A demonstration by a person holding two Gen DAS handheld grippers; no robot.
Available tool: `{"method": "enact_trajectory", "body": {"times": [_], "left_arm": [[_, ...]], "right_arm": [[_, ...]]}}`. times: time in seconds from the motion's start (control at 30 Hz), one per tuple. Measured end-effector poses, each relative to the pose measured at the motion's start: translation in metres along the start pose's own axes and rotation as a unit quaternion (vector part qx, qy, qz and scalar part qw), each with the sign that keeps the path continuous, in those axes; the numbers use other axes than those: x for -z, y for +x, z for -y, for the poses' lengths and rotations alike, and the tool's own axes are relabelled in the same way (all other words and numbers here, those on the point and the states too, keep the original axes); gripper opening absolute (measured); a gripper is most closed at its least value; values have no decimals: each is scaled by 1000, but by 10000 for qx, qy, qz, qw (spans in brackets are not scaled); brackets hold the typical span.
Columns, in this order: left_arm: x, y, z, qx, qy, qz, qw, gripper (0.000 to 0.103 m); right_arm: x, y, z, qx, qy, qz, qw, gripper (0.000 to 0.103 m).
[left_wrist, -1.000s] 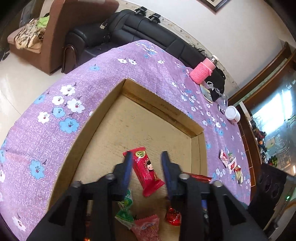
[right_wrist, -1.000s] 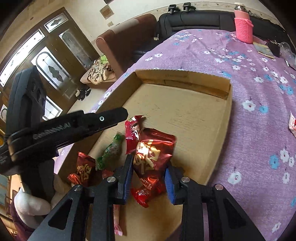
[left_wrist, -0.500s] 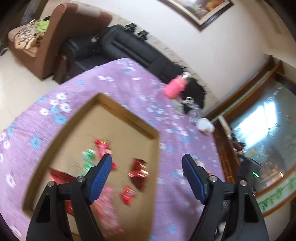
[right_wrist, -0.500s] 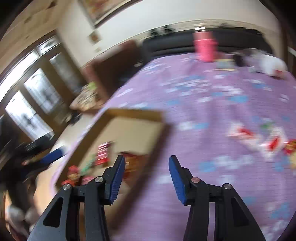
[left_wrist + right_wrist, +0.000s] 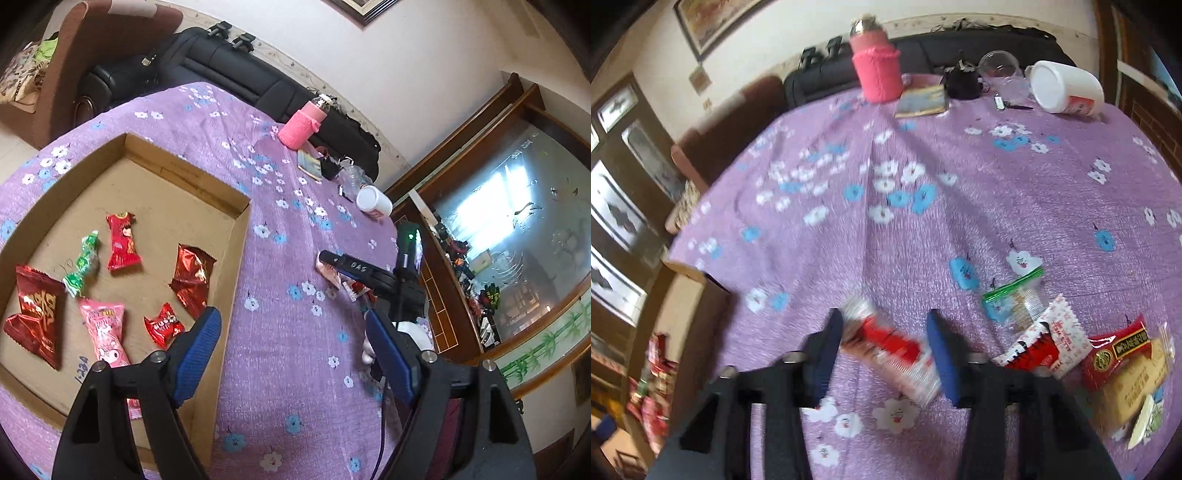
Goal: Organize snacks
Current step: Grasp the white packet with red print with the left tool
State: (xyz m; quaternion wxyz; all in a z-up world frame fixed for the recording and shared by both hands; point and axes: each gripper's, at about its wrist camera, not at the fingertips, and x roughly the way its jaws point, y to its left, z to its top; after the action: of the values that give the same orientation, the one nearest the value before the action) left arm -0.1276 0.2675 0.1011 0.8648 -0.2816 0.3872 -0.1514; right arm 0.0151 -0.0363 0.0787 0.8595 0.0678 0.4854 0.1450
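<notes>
The left tool (image 5: 291,315) is held spread, nothing between its blue pads, above the purple flowered surface (image 5: 280,387), just off the right wall of a shallow cardboard box (image 5: 238,266). Inside the box, at 9 to 10 o'clock of that tool, six snacks are laid apart from one another: a small red packet (image 5: 164,325) and a pink packet (image 5: 105,332) nearest, a large red bag (image 5: 35,314) at the left wall, then a crumpled red foil packet (image 5: 192,275), a green twisted candy (image 5: 83,264) and a red bar (image 5: 122,242) farther in. The right tool (image 5: 883,314) is pointed down at the bare cloth to the right of the box, and a red-and-white packet (image 5: 890,350) is caught crosswise between its pads, apparently pinched, though that view is blurred. At 3 o'clock of it three more snacks are heaped on the cloth: a white-and-red packet (image 5: 1045,343), a clear packet with a green top (image 5: 1015,299) and a red-banded biscuit pack (image 5: 1126,358). At the far edge, around 12 o'clock, a pink-sleeved bottle (image 5: 875,70) is stood upright and a white jar (image 5: 1067,88) is laid on its side.
</notes>
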Motion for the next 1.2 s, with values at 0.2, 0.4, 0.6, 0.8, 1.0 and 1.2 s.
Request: {"method": "enact_trajectory", "body": {"times": [0.2, 0.4, 0.6, 0.8, 1.0, 1.2], "left_arm": [[2, 13, 6, -15, 91, -123, 9999, 80], [14, 32, 20, 71, 371, -421, 9984, 80], [33, 57, 39, 159, 701, -808, 9941, 80], [61, 86, 62, -185, 1409, -1226, 9822, 80], [83, 117, 72, -496, 1760, -1551, 9708, 80], [93, 139, 83, -915, 2167, -1532, 9598, 80]], "right_arm": [[40, -17, -5, -866, 218, -615, 9941, 13], [86, -76, 18, -1808, 362, -495, 9816, 13], [76, -101, 83, -519, 1057, 413, 9922, 46], [50, -62, 81, 110, 874, 448, 9951, 45], [53, -48, 65, 942, 285, 490, 9939, 33], [65, -57, 65, 864, 205, 415, 9952, 29]]}}
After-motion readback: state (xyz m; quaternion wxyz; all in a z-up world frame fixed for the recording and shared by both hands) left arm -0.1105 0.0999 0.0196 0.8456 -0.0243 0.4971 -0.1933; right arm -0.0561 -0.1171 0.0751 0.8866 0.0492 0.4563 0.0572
